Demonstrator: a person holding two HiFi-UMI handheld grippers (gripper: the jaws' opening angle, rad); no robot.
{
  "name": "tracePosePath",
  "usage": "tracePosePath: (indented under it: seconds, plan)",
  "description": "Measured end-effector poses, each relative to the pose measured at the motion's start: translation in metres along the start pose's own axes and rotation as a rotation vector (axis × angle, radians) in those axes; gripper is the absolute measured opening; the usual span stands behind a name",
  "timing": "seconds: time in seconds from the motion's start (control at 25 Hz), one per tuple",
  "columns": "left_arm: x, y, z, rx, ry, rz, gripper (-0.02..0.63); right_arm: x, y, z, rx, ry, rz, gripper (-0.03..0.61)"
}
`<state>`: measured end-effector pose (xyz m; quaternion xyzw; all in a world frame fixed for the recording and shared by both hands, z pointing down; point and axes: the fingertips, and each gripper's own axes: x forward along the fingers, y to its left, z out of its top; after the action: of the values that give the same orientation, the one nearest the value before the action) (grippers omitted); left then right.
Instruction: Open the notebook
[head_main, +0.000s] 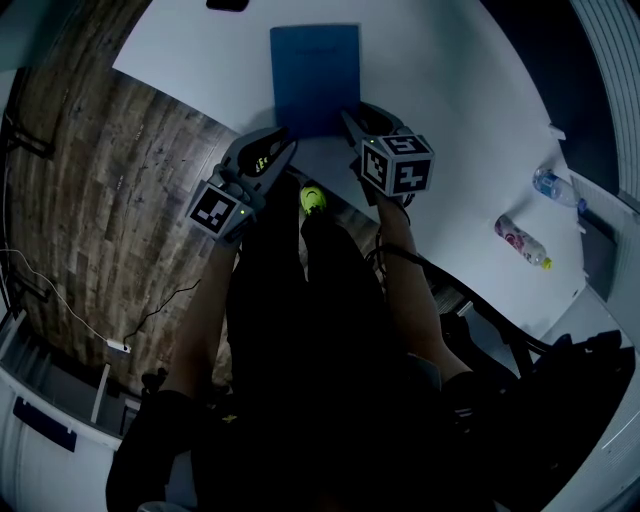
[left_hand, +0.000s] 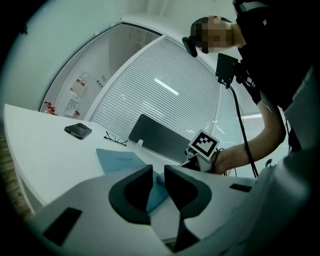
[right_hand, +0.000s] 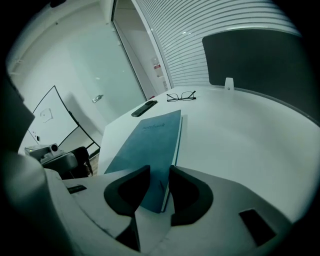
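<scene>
On the white desk (head_main: 450, 100) the closed blue notebook (head_main: 315, 80) lies flat, likely light and thin-covered, best pinched at the near corner that the part-open right claw (right_hand: 159, 170) straddles; left claw (left_hand: 158, 170) open, empty.

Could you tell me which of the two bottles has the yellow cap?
The pink-patterned bottle, the lower one in the head view. The other bottle is clear and bluish, with no yellow on it.

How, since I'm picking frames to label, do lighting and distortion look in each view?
Head view: dim, underexposed, fisheye bowing the table edge. Left gripper view: brighter, bluish, dark vignette at corners. Right gripper view: evenly lit, notebook sharp, blinds curved.
</scene>
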<state>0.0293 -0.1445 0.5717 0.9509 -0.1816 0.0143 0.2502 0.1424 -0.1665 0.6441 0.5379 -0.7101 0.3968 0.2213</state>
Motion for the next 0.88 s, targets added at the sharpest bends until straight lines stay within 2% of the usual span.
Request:
tracePosePath:
  seconds: [0.36,0.88]
  plan:
    - [0.000,0.000,0.005,-0.006,-0.007,-0.003,0.066,-0.010,-0.001,0.007,0.100,-0.061,0.033,0.060]
    - [0.003,-0.008,0.023,0.017,-0.024,-0.001,0.064,-0.030,0.010,0.024,0.091,-0.119,0.070,0.041]
